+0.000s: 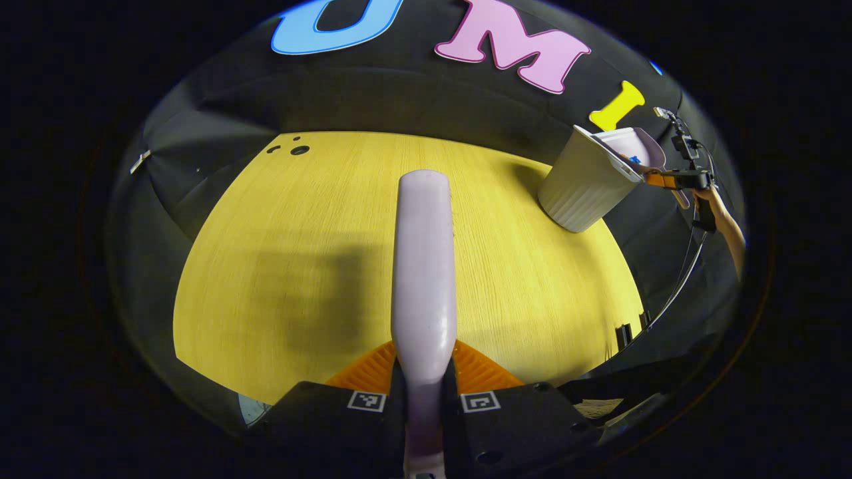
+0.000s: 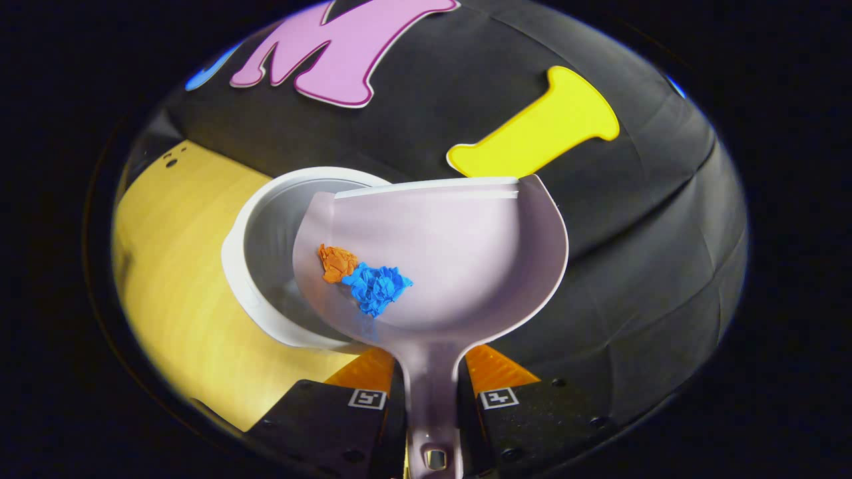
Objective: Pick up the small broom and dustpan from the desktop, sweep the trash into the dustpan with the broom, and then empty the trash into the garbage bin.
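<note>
Left gripper [image 1: 423,386] is clamped on the handle of the pale lilac plastic small broom [image 1: 424,266], which is held above the yellow wood-grain desktop [image 1: 286,266], well short of the white ribbed plastic garbage bin [image 1: 586,189] at the desktop's far right corner. Right gripper [image 2: 431,389] is clamped on the handle of the pale lilac plastic dustpan [image 2: 459,246], held over the bin's right rim. Crumpled orange paper scrap [image 2: 337,262] and crumpled blue paper scrap [image 2: 376,287] are seen touching inside the dustpan's left side, above the bin's opening.
</note>
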A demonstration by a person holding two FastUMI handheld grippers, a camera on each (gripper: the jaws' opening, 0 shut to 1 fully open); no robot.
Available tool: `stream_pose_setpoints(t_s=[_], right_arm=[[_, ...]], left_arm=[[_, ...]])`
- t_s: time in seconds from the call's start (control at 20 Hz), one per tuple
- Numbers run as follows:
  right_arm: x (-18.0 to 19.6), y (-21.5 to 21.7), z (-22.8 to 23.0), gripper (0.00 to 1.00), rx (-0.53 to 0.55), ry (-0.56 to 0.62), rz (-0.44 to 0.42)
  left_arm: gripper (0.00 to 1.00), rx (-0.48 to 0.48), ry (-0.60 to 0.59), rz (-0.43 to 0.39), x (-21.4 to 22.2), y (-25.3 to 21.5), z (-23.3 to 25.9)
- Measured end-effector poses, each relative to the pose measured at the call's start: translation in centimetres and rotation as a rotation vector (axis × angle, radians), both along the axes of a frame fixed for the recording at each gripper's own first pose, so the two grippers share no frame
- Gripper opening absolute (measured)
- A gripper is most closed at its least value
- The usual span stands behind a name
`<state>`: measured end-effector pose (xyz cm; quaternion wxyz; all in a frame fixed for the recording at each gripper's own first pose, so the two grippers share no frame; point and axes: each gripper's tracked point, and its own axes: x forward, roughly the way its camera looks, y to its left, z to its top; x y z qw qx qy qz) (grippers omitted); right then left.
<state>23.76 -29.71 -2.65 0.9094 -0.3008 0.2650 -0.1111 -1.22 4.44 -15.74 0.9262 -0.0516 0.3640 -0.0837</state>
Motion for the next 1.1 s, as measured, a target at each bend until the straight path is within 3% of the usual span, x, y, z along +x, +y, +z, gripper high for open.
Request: stream_pose_setpoints(t_s=[0.25, 0.3, 0.35, 0.75, 1.1], right_arm=[[0.4, -0.1, 1.1, 0.36, -0.252, -0.01, 0.04], [1.2, -0.5, 1.0, 0.36, -0.3, -0.009, 0.045], [1.0, -0.9, 0.9, 0.36, -0.342, -0.004, 0.045], [0.0, -2.0, 3.6, 0.36, -0.629, 0.001, 0.08], [-1.2, -2.7, 7.1, 0.36, -0.95, 0.015, 0.164]], left_arm=[[0.3, -0.003, 0.001, 0.008, -0.1, 0.6, -0.1], [0.27, -0.001, 0.004, 0.006, -0.2, 0.7, -0.2], [0.3, 0.005, 0.005, 0.004, -0.3, 0.9, -0.3], [0.27, 0.011, 0.018, -0.009, -0.5, 0.8, -0.9], [0.27, 0.007, 0.024, -0.027, -0.5, 0.6, -1.2]])
